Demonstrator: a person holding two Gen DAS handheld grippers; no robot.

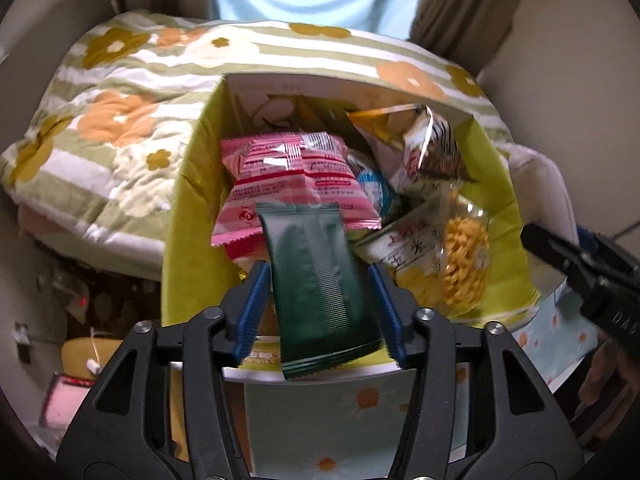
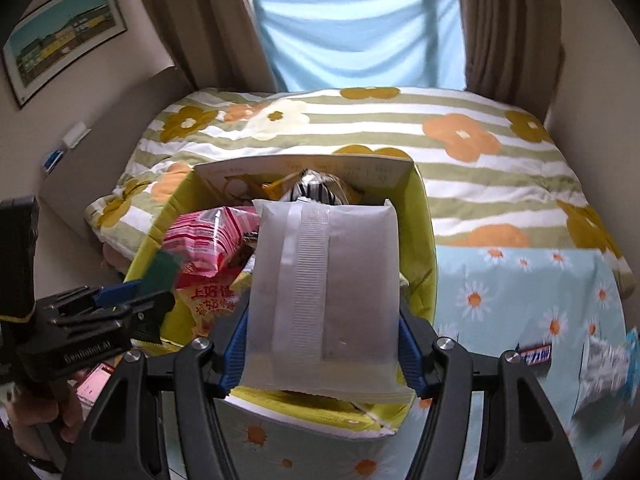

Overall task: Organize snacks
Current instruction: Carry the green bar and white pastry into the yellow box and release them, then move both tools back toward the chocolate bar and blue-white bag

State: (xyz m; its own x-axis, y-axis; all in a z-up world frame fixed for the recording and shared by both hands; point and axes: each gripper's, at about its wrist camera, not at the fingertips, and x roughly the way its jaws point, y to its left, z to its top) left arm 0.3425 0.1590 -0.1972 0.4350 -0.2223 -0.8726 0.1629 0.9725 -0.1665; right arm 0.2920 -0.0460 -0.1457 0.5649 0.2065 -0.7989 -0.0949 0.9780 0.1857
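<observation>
**Two packets poised over a full snack box**

A bed fills the room, its quilt striped green and white with orange and mustard flowers, and a pale blue daisy sheet laid at the near end. On that sheet sits an open box with yellow-green walls, already crowded with snacks: a pink striped bag on the left, a clear bag of yellow puffs on the right, a crumpled foil wrapper behind it.

The right tongs are clamped on a white translucent packet, held flat above the box's near edge. The left tongs stand apart around a dark green packet; there is a gap between the blue pads and the packet's sides, and it tilts down towards the pink bag. More wrapped snacks lie on the daisy sheet to the right of the box, blurred.
</observation>
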